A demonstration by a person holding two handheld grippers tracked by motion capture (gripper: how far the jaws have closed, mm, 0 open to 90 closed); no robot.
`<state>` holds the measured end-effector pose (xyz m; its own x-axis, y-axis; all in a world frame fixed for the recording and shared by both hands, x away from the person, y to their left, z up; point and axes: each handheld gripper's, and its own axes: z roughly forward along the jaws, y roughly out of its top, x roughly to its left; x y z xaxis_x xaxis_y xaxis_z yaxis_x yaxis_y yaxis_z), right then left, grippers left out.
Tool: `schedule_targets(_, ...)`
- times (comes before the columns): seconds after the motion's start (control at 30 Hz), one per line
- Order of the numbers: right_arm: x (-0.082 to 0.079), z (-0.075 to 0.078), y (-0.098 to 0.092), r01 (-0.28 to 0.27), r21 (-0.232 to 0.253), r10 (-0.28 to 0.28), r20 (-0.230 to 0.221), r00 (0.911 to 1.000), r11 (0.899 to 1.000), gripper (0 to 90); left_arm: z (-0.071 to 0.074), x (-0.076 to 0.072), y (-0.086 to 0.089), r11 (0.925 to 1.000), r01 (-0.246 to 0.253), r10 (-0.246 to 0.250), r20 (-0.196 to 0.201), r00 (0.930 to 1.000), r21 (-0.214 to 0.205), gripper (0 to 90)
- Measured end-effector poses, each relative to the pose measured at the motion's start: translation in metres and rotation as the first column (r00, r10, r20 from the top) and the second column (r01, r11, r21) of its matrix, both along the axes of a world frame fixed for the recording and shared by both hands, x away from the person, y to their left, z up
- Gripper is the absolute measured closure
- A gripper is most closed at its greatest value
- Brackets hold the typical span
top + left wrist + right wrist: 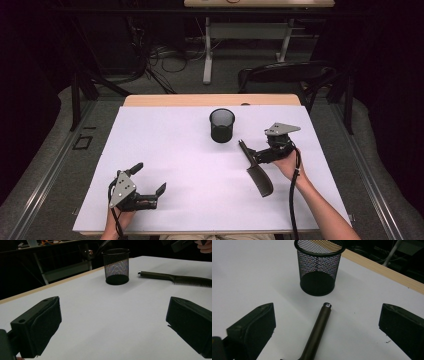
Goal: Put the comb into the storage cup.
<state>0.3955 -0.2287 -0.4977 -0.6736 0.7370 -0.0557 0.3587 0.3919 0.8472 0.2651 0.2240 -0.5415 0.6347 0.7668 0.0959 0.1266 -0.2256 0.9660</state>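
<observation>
A black mesh pen cup stands upright, right of centre on the white table top. A dark comb lies flat to its right, with the round handle end toward the cup. My right gripper is open and low over the comb. In the right gripper view the comb handle runs up between the wide-apart jaws of the right gripper, short of the cup; no contact is visible. My left gripper rests open at the front left, holding nothing. Past the left gripper, its view shows the cup and comb.
The table's wooden far edge lies behind the white sheet. A dark chair stands beyond the far right corner. A desk frame and floor cables sit farther back. White surface stretches between the two grippers.
</observation>
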Motion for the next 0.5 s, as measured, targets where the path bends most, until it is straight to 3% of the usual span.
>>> schedule_targets(0.1, 0.003, -0.001, 0.002, 0.003, -0.017, -0.003, -0.004, 1.0000, 1.000, 3.6, 0.000, 0.001, 0.000, 1.0000, 0.002, -0.002, -0.001, 1.0000, 0.004, 0.0)
schedule_targets(0.23, 0.009, -0.006, 0.006, 0.012, -0.046, -0.013, -0.019, 0.9997, 0.999, 16.4, -0.001, 0.002, -0.001, 1.0000, 0.006, -0.006, -0.003, 1.0000, 0.008, 0.0)
schedule_targets(0.3, 0.010, -0.007, 0.007, 0.015, -0.050, -0.016, -0.019, 0.9997, 0.999, 18.1, -0.001, 0.002, -0.001, 1.0000, 0.005, -0.005, -0.004, 1.0000, 0.008, 0.0)
schedule_targets(0.5, 0.019, -0.010, 0.008, 0.028, -0.053, -0.031, -0.049, 0.9983, 0.998, 50.3, -0.001, 0.002, -0.001, 1.0000, 0.001, -0.001, -0.006, 1.0000, 0.007, 0.0)
